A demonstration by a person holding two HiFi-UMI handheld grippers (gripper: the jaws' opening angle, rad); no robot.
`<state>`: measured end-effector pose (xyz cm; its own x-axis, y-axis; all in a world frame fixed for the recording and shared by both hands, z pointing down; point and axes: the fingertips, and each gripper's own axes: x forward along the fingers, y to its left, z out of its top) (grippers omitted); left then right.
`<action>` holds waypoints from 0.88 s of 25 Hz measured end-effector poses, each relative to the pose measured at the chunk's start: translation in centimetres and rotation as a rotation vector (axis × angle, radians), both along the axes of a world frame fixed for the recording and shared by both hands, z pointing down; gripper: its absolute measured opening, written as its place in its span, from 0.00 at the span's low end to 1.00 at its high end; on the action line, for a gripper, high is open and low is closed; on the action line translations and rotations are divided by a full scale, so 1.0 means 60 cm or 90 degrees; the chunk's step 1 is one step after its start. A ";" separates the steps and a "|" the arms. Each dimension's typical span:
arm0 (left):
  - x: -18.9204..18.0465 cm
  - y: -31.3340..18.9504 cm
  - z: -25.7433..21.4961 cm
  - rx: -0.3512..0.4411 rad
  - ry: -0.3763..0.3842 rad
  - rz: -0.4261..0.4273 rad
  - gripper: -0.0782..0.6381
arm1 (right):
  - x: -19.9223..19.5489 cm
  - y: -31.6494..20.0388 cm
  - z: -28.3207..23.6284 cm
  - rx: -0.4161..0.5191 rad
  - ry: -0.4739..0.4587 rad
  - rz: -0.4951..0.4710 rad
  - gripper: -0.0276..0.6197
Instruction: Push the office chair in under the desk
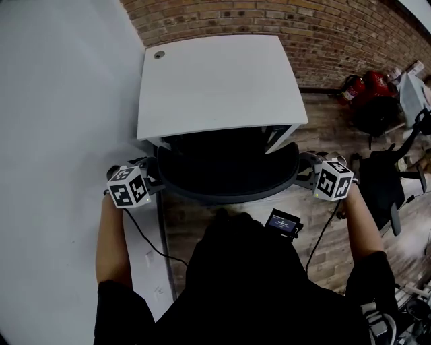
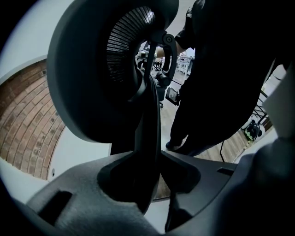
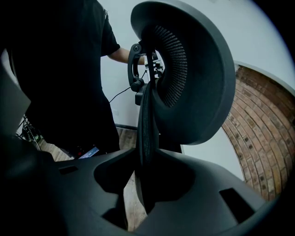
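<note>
The black office chair (image 1: 229, 197) stands with its seat under the white desk (image 1: 215, 81); only its curved backrest rim sticks out in front of the desk edge. My left gripper (image 1: 156, 180) is shut on the left end of that rim and my right gripper (image 1: 304, 176) on the right end. In the left gripper view the thin backrest edge (image 2: 148, 133) runs up from between the jaws of the left gripper (image 2: 154, 184). The right gripper view shows the same edge (image 3: 146, 133) pinched in the right gripper (image 3: 143, 184). The chair's base is hidden.
A white wall (image 1: 60, 101) runs close along the left and a brick wall (image 1: 283, 20) stands behind the desk. A second black chair (image 1: 384, 182) and red extinguishers (image 1: 363, 86) are on the wooden floor at the right. A small screen device (image 1: 283, 222) hangs on the person's front.
</note>
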<state>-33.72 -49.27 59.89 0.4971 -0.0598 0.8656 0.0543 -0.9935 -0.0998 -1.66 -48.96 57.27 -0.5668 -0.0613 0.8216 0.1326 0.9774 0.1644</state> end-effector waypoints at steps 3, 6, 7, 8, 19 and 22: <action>0.000 -0.004 -0.002 -0.008 0.010 -0.001 0.32 | -0.001 -0.007 -0.003 -0.002 -0.001 -0.002 0.24; 0.000 -0.004 -0.003 -0.011 0.011 -0.003 0.32 | -0.001 -0.008 -0.004 -0.003 -0.001 -0.006 0.24; -0.001 -0.004 -0.003 -0.011 0.010 -0.003 0.32 | -0.001 -0.008 -0.004 -0.003 -0.001 -0.007 0.24; -0.001 -0.004 -0.003 -0.010 0.010 -0.003 0.32 | -0.002 -0.009 -0.004 -0.004 -0.001 -0.008 0.24; -0.007 -0.055 0.010 0.006 -0.014 -0.026 0.32 | -0.006 -0.062 0.011 0.022 0.023 0.006 0.23; -0.016 -0.082 0.010 0.006 -0.017 -0.034 0.32 | -0.015 -0.092 0.011 0.022 0.024 0.004 0.23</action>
